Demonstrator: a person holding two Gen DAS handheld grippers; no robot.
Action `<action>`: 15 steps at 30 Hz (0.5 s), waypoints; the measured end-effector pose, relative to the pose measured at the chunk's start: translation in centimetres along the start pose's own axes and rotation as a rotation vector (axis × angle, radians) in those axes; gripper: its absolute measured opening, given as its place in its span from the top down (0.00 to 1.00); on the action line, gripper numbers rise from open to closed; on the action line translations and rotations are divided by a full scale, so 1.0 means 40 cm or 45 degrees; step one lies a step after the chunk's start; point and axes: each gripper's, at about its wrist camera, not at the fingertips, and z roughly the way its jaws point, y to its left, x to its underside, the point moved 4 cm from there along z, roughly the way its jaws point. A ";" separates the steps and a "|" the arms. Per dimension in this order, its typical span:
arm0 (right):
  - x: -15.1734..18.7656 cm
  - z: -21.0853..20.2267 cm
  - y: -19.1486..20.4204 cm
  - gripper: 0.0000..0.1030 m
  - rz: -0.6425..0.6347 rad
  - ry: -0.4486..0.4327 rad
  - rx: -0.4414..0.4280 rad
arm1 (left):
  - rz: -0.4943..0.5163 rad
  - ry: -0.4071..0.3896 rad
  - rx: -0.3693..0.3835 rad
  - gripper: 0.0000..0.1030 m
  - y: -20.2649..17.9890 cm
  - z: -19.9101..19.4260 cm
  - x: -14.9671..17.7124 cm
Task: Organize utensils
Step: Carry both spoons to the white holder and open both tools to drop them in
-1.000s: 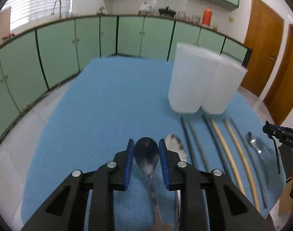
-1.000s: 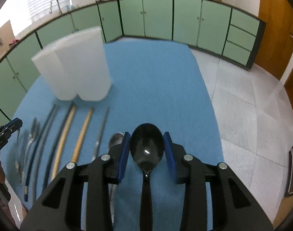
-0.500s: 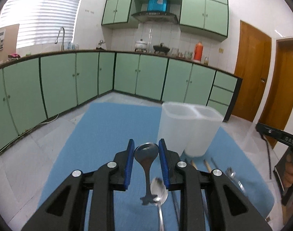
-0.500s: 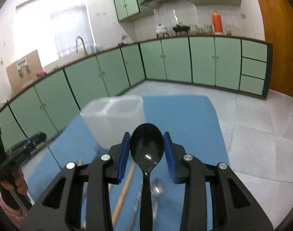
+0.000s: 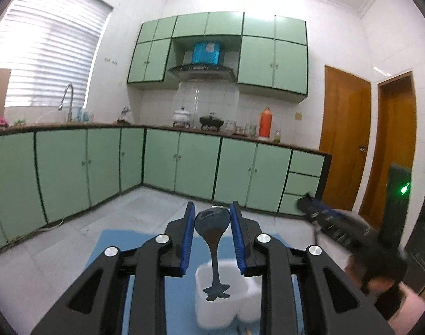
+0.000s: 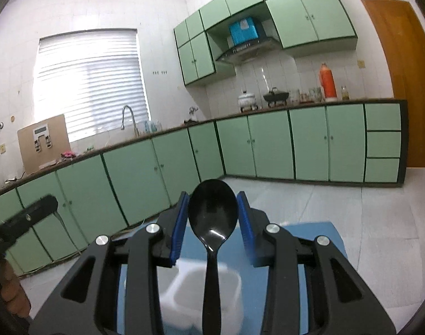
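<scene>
My left gripper (image 5: 213, 217) is shut on a metal spoon (image 5: 213, 224), bowl between the blue pads, handle hanging down over the white two-compartment holder (image 5: 212, 310) on the blue mat (image 5: 111, 243). My right gripper (image 6: 212, 209) is shut on a black plastic spoon (image 6: 212, 209), handle hanging down over the white holder (image 6: 181, 296). The other gripper shows at the right of the left wrist view (image 5: 324, 217) and at the left of the right wrist view (image 6: 25, 217). The utensils on the mat are hidden.
Green kitchen cabinets (image 5: 184, 164) and a tiled floor (image 5: 58, 251) surround the table. Wooden doors (image 5: 343, 139) stand at the right. The mat's far edge (image 6: 318, 224) shows beyond the holder.
Both grippers have risen and tilted up with their spoons. The spoon handles now hang over the white holder, and the row of utensils on the mat has dropped out of view.
</scene>
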 end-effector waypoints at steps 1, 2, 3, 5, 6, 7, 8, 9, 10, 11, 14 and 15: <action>0.001 0.017 -0.002 0.67 -0.005 -0.008 0.010 | 0.007 -0.007 -0.002 0.76 -0.004 0.021 -0.006; 0.004 0.036 -0.005 0.67 -0.009 -0.010 0.020 | 0.009 -0.005 0.001 0.75 -0.008 0.042 -0.006; 0.008 0.060 -0.011 0.67 -0.010 -0.007 0.031 | 0.008 0.003 0.003 0.76 -0.011 0.063 -0.003; 0.024 0.098 -0.019 0.67 -0.009 0.017 0.044 | -0.003 0.035 0.013 0.76 -0.010 0.107 0.012; 0.034 0.112 -0.021 0.67 -0.006 0.029 0.048 | -0.009 0.057 0.016 0.76 -0.009 0.131 0.026; 0.043 0.124 -0.021 0.67 -0.005 0.040 0.048 | -0.011 0.071 0.016 0.76 -0.009 0.145 0.038; 0.053 0.137 -0.024 0.67 -0.003 0.053 0.046 | -0.013 0.081 0.016 0.76 -0.009 0.152 0.049; 0.062 0.146 -0.026 0.67 0.001 0.065 0.046 | -0.015 0.097 0.015 0.76 -0.006 0.167 0.063; 0.073 0.149 -0.029 0.67 0.008 0.078 0.043 | -0.015 0.109 0.013 0.76 -0.005 0.175 0.074; 0.086 0.152 -0.034 0.67 0.023 0.097 0.034 | -0.016 0.127 0.012 0.76 -0.003 0.185 0.087; 0.123 0.134 -0.032 0.67 0.046 0.132 0.016 | -0.014 0.169 0.011 0.75 0.003 0.198 0.124; 0.136 0.129 -0.028 0.67 0.052 0.140 0.011 | -0.007 0.179 0.008 0.75 0.002 0.200 0.135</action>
